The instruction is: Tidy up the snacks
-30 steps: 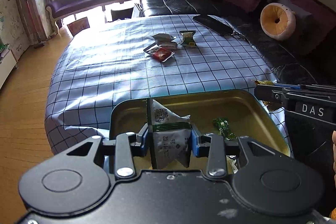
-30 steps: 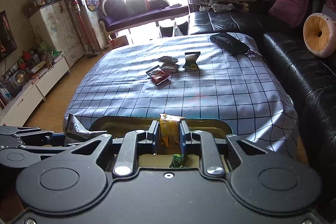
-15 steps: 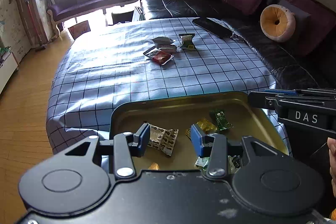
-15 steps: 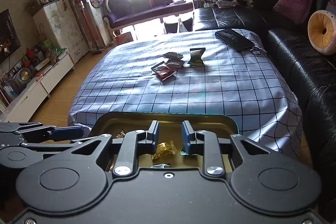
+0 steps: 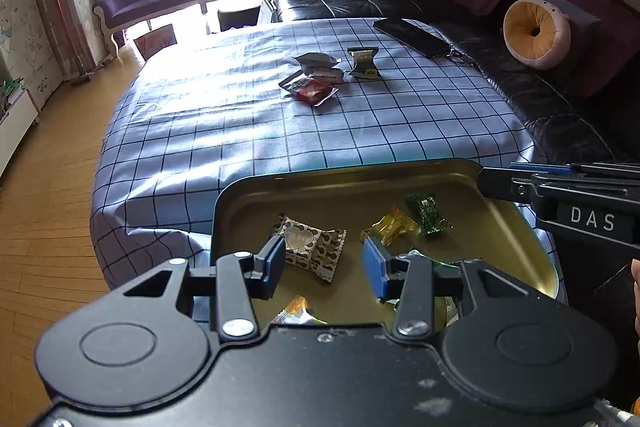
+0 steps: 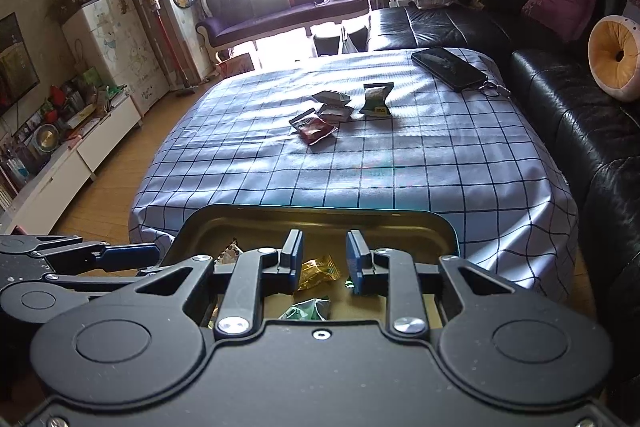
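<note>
A gold metal tray (image 5: pixel 516 227) sits at the near edge of the checked table; it also shows in the right wrist view (image 6: pixel 320 221). In it lie a heart-patterned packet (image 5: pixel 314 247), a yellow packet (image 5: pixel 390 227), a green packet (image 5: pixel 428 213) and others. My left gripper (image 5: pixel 325 267) is open and empty above the tray. My right gripper (image 6: pixel 322 259) is open and empty above the yellow packet (image 6: pixel 318 271). Mid-table lie a red packet (image 5: pixel 312 91), grey packets (image 5: pixel 318 65) and a green-yellow packet (image 5: pixel 363 63).
A black phone (image 5: pixel 412 37) with keys lies at the table's far right. A black leather sofa (image 5: pixel 560 107) with cushions runs along the right. A wooden floor and white cabinet (image 6: pixel 80 155) are to the left.
Both grippers opened. The left let the heart-patterned packet fall into the tray, the right dropped the yellow packet there. Both have lifted a little.
</note>
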